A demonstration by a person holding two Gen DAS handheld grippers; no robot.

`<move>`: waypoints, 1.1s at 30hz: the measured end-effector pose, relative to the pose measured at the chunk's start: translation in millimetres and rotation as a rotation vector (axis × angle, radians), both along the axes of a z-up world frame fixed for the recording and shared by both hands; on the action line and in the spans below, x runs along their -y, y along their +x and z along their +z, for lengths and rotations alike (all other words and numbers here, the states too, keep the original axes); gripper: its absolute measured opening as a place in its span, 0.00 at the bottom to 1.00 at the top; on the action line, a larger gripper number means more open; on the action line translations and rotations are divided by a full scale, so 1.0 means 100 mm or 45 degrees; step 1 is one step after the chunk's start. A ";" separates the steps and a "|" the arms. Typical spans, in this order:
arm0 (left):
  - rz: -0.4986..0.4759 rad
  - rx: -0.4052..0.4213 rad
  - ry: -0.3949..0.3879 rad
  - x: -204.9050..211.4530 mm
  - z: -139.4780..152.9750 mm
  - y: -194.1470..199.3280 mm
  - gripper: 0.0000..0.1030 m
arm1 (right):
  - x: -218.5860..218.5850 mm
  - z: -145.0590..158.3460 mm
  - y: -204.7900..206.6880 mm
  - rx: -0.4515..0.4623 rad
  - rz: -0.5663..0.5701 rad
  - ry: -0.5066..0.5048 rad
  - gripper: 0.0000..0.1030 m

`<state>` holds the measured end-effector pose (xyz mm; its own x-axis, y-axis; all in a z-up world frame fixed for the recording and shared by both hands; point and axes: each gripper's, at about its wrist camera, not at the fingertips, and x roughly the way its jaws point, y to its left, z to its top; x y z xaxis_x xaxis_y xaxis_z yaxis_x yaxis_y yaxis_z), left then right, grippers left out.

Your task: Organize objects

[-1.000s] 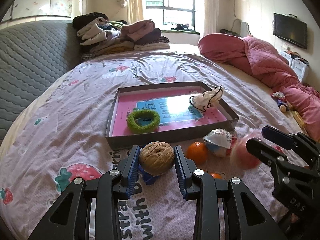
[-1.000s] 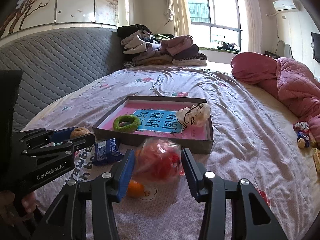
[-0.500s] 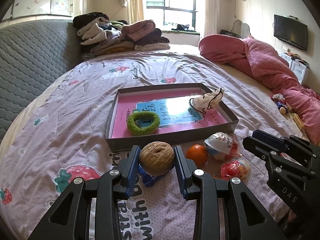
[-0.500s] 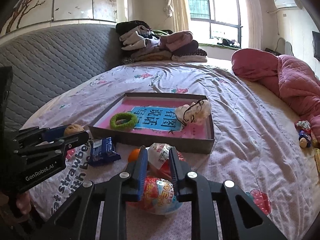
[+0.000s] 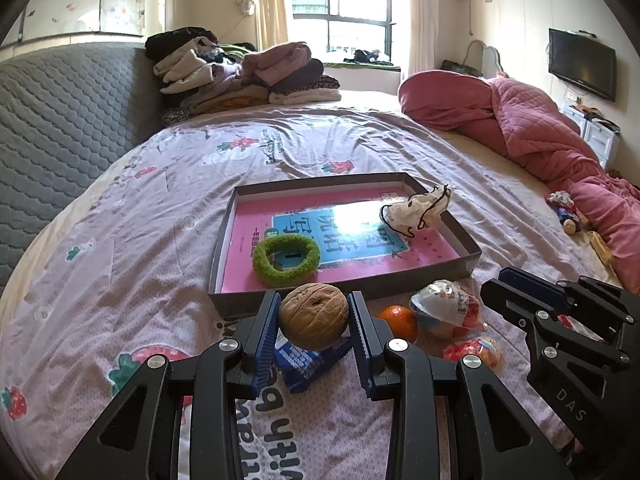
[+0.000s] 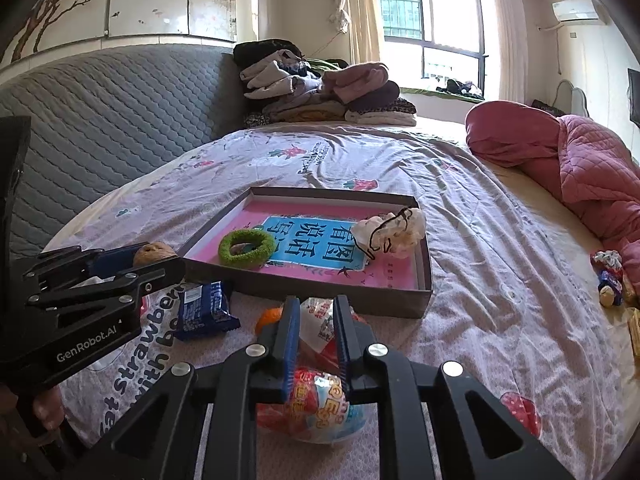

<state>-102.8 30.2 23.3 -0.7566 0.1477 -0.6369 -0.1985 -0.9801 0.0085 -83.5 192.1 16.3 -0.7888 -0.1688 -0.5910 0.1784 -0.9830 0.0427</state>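
We find two items in the tray [image 5: 466, 258]; left gripper [image 5: 313, 316] clamps a walnut [image 5: 313, 315], right gripper [image 6: 315, 330], fingers just closing, pinches a snack bag [image 6: 320, 320]; others remain.

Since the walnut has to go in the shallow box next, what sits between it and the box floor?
Only the box's low near wall. The left gripper holds the walnut just in front of that wall. Right behind it the green ring takes up the floor; the pink floor further right is bare.
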 end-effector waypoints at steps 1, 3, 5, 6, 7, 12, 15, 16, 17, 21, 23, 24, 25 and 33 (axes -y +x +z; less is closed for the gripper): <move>0.001 -0.002 -0.002 0.00 0.00 -0.01 0.34 | 0.01 0.01 -0.02 -0.003 -0.002 0.007 0.17; 0.002 -0.001 -0.005 -0.01 0.00 -0.05 0.34 | 0.02 0.03 -0.04 -0.005 -0.001 0.011 0.17; 0.006 -0.003 -0.008 -0.01 0.01 -0.08 0.34 | 0.02 0.04 -0.08 -0.010 -0.008 0.020 0.17; 0.008 -0.004 -0.011 -0.01 0.01 -0.10 0.34 | 0.02 0.05 -0.09 -0.010 -0.010 0.020 0.17; 0.010 -0.004 -0.011 -0.01 0.01 -0.12 0.34 | 0.02 0.05 -0.11 -0.010 -0.011 0.021 0.17; 0.029 -0.003 -0.007 0.00 0.03 -0.25 0.34 | 0.00 0.06 -0.22 -0.008 -0.022 0.034 0.17; 0.042 -0.005 -0.006 0.02 0.04 -0.33 0.34 | 0.00 0.06 -0.32 -0.004 -0.028 0.038 0.17; 0.047 -0.003 -0.006 0.03 0.04 -0.36 0.34 | -0.01 0.06 -0.36 0.002 -0.030 0.037 0.17; 0.053 0.000 -0.004 0.04 0.04 -0.40 0.34 | -0.02 0.06 -0.40 0.009 -0.032 0.027 0.17; 0.072 0.025 0.005 0.09 0.01 -0.53 0.34 | -0.04 0.08 -0.52 0.003 -0.042 0.027 0.17; 0.076 0.046 0.017 0.12 -0.01 -0.59 0.34 | -0.05 0.09 -0.57 0.013 -0.044 0.007 0.17; 0.077 0.054 0.019 0.13 -0.01 -0.61 0.34 | -0.06 0.08 -0.60 0.014 -0.043 0.004 0.17; 0.083 0.056 0.024 0.14 -0.02 -0.63 0.34 | -0.05 0.09 -0.62 0.010 -0.044 0.012 0.17; 0.123 0.059 -0.008 0.19 -0.05 -0.90 0.34 | -0.03 0.09 -0.79 0.015 -0.038 0.019 0.17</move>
